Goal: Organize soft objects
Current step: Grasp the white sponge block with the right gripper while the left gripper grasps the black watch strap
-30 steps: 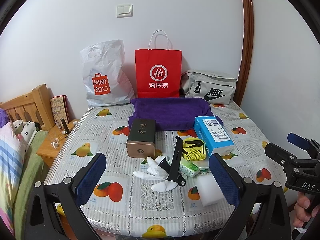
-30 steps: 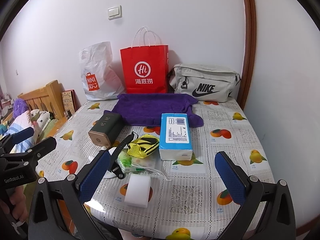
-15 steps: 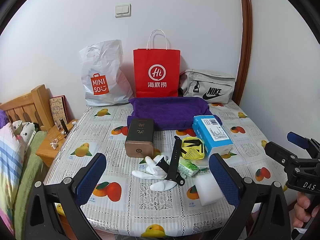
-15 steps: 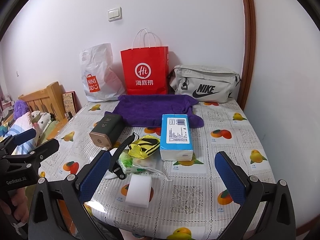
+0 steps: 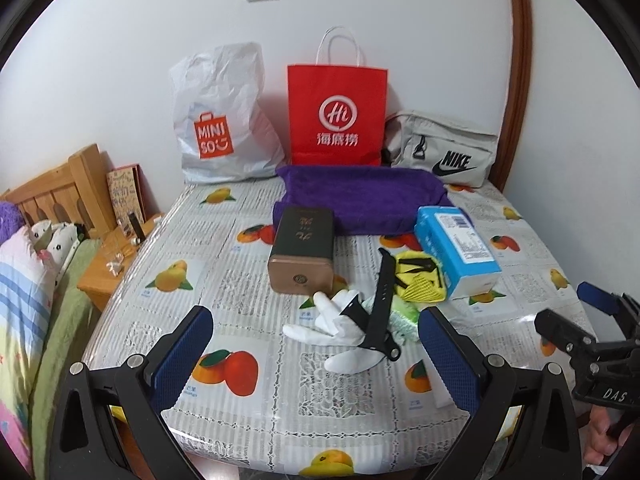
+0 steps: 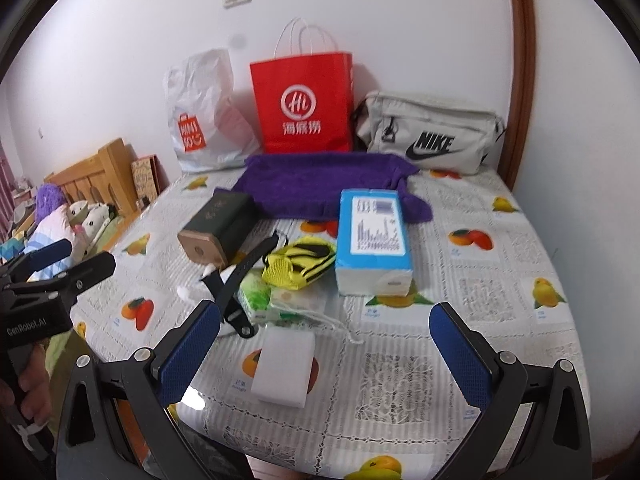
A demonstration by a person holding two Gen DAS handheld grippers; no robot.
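Observation:
A purple towel [image 5: 360, 196] lies at the back of the table [image 5: 248, 396]; it also shows in the right wrist view [image 6: 320, 184]. In the middle sit white gloves [image 5: 332, 320], a yellow-black mesh pouch [image 5: 418, 276] [image 6: 300, 264], a green tissue pack [image 6: 256, 296], a white sponge [image 6: 286, 364] and a blue tissue box [image 5: 456, 252] [image 6: 372, 244]. My left gripper [image 5: 316, 356] is open and empty, short of the gloves. My right gripper [image 6: 326, 354] is open and empty, with the sponge between its fingers' line of view.
A dark tea tin [image 5: 302, 248] and a black watch strap [image 5: 380, 308] lie among the soft things. A white Miniso bag [image 5: 220, 120], a red paper bag [image 5: 336, 116] and a grey Nike bag [image 5: 444, 148] stand against the wall. A bed [image 5: 24, 280] is at left.
Both grippers have moved slightly forward toward the table's items. Both stay open and empty.

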